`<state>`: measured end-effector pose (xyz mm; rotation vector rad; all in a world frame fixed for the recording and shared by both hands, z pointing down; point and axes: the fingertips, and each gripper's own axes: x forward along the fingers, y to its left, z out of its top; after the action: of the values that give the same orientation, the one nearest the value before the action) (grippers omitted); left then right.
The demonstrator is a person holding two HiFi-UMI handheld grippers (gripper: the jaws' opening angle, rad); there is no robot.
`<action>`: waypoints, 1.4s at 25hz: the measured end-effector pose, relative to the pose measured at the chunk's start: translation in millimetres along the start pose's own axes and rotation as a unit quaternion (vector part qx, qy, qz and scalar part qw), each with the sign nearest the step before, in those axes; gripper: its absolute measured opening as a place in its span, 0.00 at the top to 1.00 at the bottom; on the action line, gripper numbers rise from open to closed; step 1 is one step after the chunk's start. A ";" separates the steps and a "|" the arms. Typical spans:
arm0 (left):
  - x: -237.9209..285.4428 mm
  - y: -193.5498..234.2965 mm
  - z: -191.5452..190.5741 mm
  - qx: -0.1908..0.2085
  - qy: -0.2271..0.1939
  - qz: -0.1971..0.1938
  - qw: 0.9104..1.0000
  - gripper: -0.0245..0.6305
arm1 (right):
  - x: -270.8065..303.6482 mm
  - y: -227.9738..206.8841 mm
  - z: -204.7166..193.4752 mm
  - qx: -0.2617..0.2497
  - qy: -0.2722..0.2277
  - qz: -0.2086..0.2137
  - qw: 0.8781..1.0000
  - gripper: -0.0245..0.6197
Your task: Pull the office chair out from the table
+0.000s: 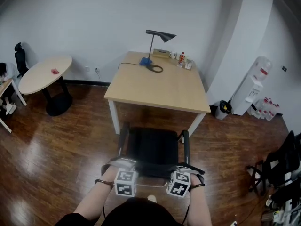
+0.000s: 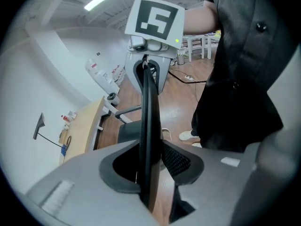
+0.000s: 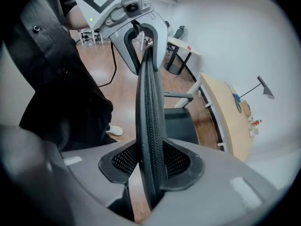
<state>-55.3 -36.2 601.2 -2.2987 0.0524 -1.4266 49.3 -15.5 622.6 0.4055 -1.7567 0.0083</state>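
Note:
The black office chair (image 1: pixel 153 145) stands in front of the wooden table (image 1: pixel 160 86), its seat just outside the table's near edge. Both grippers are at the top edge of its mesh backrest (image 1: pixel 150 170): the left gripper (image 1: pixel 123 164) at the left corner, the right gripper (image 1: pixel 184 166) at the right corner. In the left gripper view the backrest (image 2: pixel 149 121) runs between the jaws of the left gripper (image 2: pixel 150 171), with a gap beside it. In the right gripper view the backrest (image 3: pixel 149 112) lies between the right gripper's (image 3: pixel 151 166) pads, which do not clamp it.
A desk lamp (image 1: pixel 157 36) and small items sit at the table's far edge. A round table (image 1: pixel 44 72) stands at the left, a water dispenser (image 1: pixel 254 86) and a bin (image 1: pixel 225 108) at the right. Dark equipment (image 1: pixel 282 168) crowds the right edge. Wood floor surrounds the chair.

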 end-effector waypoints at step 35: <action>-137.9 -25.4 90.2 -0.373 -0.282 0.356 0.809 0.95 | -162.5 45.5 -31.7 0.200 -0.332 -0.315 0.866 0.90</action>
<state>-47.1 52.4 460.2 -2.7038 1.3417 -0.2978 94.0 77.3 485.3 1.4138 -2.2109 -0.2682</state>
